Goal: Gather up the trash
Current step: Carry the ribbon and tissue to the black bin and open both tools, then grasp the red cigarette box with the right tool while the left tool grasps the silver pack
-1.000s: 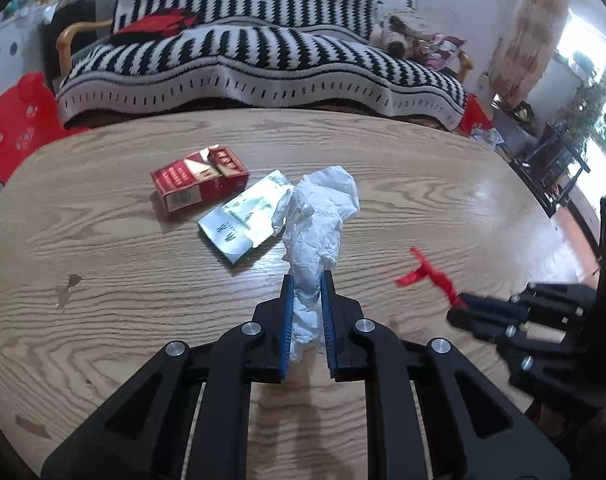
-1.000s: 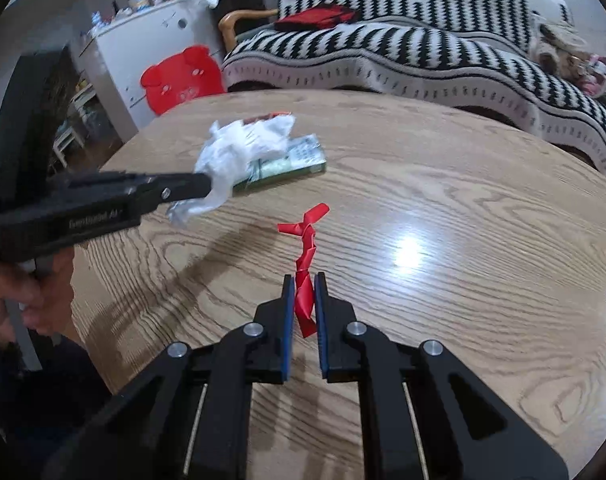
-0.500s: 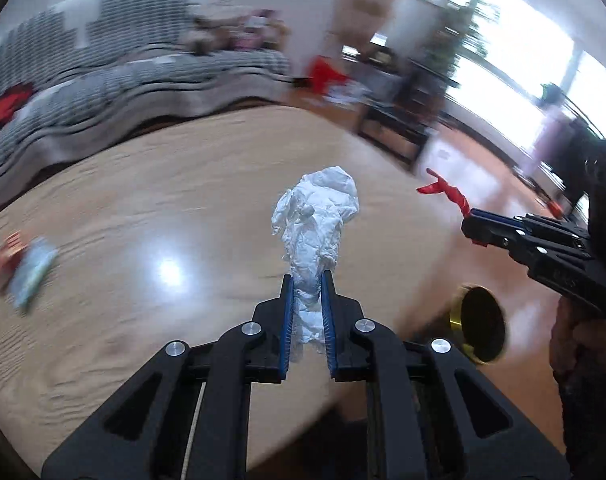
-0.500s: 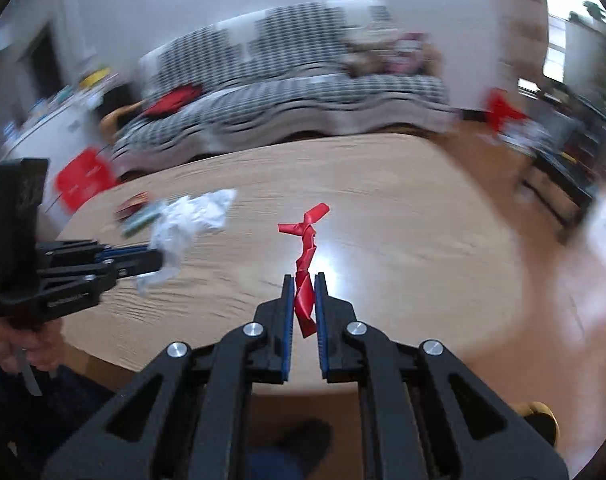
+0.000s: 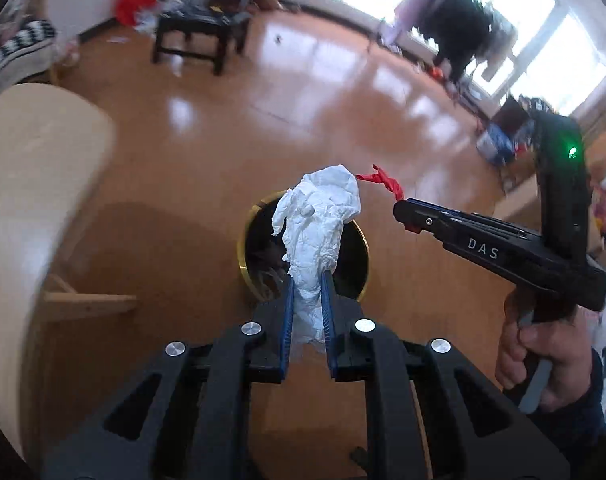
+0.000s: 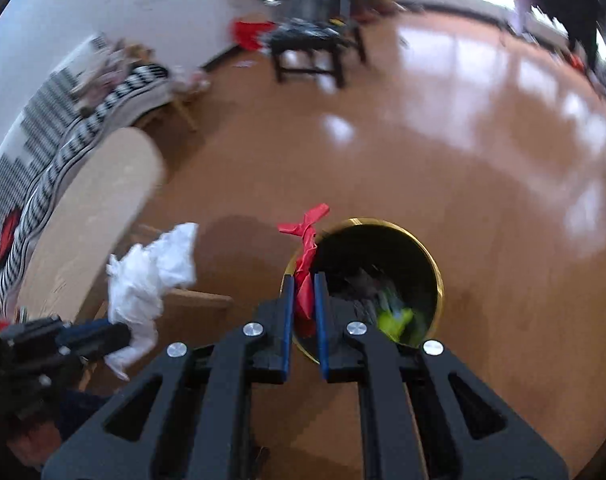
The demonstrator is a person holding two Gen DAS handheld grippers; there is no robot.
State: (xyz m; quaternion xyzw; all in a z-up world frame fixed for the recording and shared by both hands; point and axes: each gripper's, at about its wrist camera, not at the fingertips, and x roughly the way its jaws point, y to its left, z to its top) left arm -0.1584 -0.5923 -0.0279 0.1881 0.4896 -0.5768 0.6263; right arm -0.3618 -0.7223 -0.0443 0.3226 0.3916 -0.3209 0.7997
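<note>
My left gripper is shut on a crumpled white tissue that stands up between its blue pads. Beneath it on the floor sits a round bin with a gold rim and a dark inside. My right gripper is shut on a twisted red wrapper, over the left edge of the same bin, which holds dark and yellow-green rubbish. In the left wrist view the right gripper comes in from the right with the red wrapper. In the right wrist view the tissue hangs at the left.
The wooden table's rounded end lies at the left, with a leg brace below. The orange-brown floor spreads around the bin. A black low table stands far back. A hand grips the right tool's handle.
Both grippers swung off the table to the right and now hang over the floor bin, still holding the tissue and the red wrapper. The packets on the table have left the view.
</note>
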